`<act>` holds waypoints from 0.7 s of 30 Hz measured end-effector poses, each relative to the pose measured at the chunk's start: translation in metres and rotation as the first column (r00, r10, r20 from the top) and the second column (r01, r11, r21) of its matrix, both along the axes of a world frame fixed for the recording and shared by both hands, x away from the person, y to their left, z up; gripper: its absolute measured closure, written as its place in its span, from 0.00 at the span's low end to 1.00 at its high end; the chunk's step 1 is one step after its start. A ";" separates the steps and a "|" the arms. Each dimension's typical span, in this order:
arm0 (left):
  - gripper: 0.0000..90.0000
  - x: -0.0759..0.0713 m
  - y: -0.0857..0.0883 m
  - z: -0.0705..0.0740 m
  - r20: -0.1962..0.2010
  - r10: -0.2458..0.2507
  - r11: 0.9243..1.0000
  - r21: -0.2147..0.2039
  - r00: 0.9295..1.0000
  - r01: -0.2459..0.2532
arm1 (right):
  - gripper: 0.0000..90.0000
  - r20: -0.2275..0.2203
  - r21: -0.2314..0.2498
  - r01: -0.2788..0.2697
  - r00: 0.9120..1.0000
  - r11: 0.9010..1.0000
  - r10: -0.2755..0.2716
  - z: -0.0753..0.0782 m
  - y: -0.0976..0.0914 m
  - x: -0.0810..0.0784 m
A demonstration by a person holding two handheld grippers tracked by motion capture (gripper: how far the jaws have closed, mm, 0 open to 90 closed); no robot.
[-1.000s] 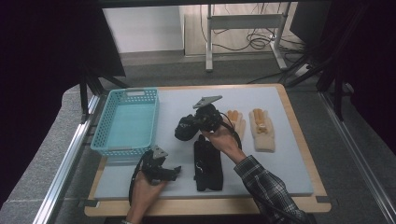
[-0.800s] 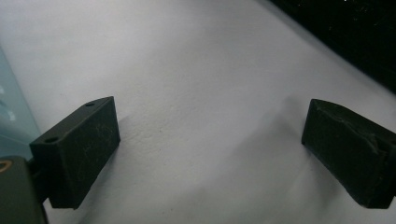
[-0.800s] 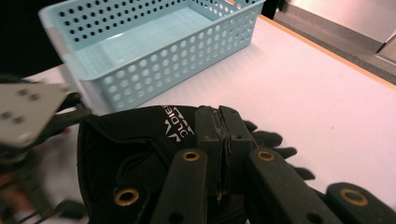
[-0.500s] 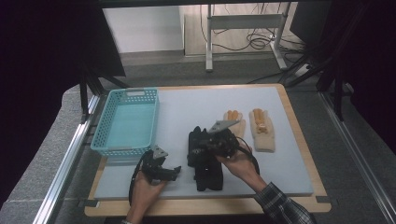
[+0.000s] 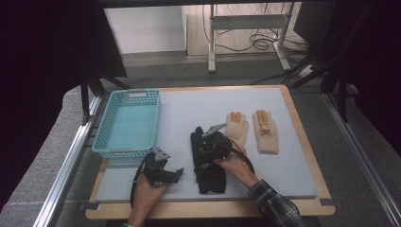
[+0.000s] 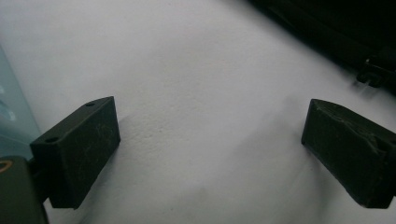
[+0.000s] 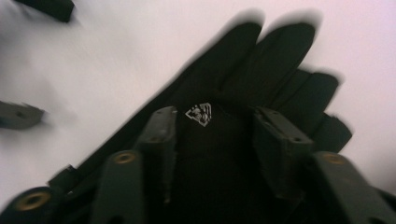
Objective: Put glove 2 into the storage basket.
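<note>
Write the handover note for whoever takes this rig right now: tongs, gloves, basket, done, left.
Right tongs: jaws have just been opening, apart over the black glove, which lies flat on the mat between them, not gripped.
Left tongs: open, nothing between the jaws, low over bare mat beside the blue basket.
Two cream gloves lie side by side to the right of the black one.
Done: black glove set down.
Left: likely moving gloves into the basket, which holds none yet.

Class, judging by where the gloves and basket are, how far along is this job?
Early. The basket holds nothing, and two cream gloves lie untouched beside it. In hand: the right tool has lowered onto the black gloves, its jaws just opening, not gripping them. The left tool waits open. All gloves remain on the mat.
</note>
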State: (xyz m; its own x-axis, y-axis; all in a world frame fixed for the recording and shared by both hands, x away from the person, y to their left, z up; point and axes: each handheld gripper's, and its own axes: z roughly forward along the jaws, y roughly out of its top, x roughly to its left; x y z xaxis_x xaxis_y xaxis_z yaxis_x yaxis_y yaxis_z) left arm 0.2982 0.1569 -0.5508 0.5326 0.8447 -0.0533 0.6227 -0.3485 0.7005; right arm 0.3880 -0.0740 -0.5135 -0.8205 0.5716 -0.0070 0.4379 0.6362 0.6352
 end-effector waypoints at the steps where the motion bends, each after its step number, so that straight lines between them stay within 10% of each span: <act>1: 0.05 0.000 0.000 0.000 -0.001 0.002 1.000 -0.002 1.000 -0.002 | 0.66 -0.005 0.014 0.006 1.000 1.000 -0.006 -0.001 -0.001 0.000; 6: 0.05 0.000 0.000 0.000 -0.001 0.002 1.000 -0.002 1.000 -0.002 | 0.88 0.008 0.010 0.001 1.000 1.000 -0.001 0.002 0.000 -0.006; 21: 0.05 0.000 0.000 0.000 0.003 0.001 1.000 -0.003 1.000 -0.001 | 0.89 0.069 0.123 0.049 0.996 0.991 -0.058 0.060 -0.016 -0.044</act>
State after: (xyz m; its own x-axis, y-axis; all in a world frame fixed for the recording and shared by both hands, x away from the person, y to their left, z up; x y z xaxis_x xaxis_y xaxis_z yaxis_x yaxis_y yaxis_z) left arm 0.2984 0.1567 -0.5510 0.5317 0.8452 -0.0540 0.6212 -0.3458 0.7032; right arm 0.3436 -0.0903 -0.4537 -0.7885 0.6150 0.0065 0.4190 0.5294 0.7377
